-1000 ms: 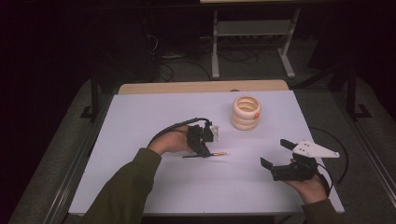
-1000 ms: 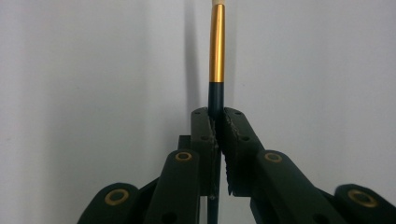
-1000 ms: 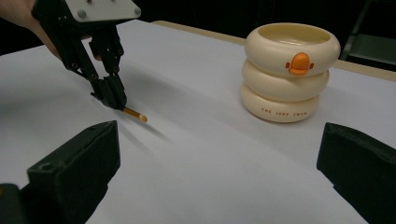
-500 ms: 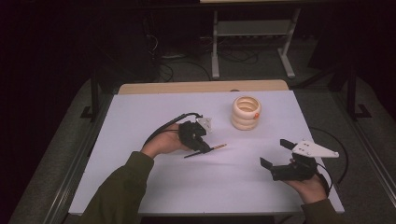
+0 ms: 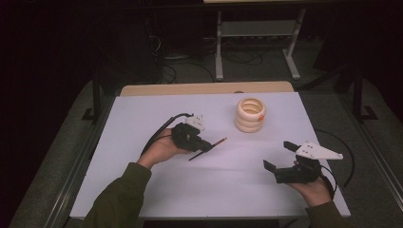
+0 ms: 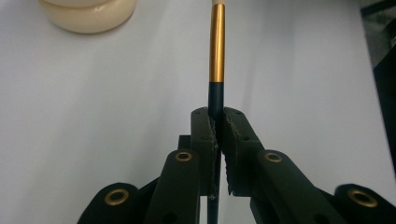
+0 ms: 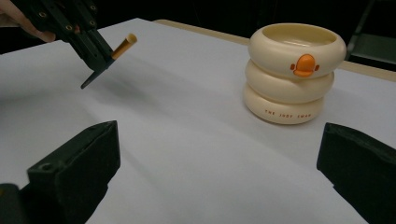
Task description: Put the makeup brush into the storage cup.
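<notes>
My left gripper (image 5: 203, 145) is shut on a slim dark pen (image 5: 217, 143) with a gold band and a pale tip, held tilted above the white table (image 5: 138, 118). In the left gripper view the pads (image 6: 205, 130) pinch the pen's dark shaft and the gold band (image 6: 216, 46) points away. A cream ringed cup (image 5: 250, 114) with an orange duck bill stands at the back, right of the pen. My right gripper (image 5: 278, 155) hovers open near the front right with nothing between its jaws. In the right gripper view the cup (image 7: 292, 70) stands ahead and the left gripper (image 7: 91, 49) with the pen (image 7: 124, 45) is at the upper left.
A wooden strip (image 5: 204, 88) borders the table's far edge. Beyond it stand a metal rack (image 5: 256, 33) and loose cables on the dark floor. Cables trail from both grippers across the table (image 5: 161, 130).
The left gripper has shifted left and slightly up with the pen, which has gone from lying near the table to tilting above it. The right gripper has stayed put.
</notes>
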`<act>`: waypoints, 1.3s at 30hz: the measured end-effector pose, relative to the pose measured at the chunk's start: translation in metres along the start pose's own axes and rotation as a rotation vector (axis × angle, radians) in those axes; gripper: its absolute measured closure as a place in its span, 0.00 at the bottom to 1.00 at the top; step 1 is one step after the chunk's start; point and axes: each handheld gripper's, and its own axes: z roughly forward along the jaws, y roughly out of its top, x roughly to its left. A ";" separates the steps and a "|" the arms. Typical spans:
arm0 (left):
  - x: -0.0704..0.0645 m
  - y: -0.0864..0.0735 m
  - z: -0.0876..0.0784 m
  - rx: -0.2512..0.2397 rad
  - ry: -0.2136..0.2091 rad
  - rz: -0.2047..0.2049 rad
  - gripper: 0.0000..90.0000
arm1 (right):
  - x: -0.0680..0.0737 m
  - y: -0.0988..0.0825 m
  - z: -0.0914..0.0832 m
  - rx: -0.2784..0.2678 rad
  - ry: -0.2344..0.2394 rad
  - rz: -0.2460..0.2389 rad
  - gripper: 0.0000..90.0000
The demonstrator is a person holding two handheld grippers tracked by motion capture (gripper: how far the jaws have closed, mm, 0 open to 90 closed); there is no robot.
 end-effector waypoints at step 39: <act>-0.017 -0.040 -0.028 -0.318 0.048 -0.103 0.93 | 0.013 0.027 0.026 0.004 0.148 0.002 0.14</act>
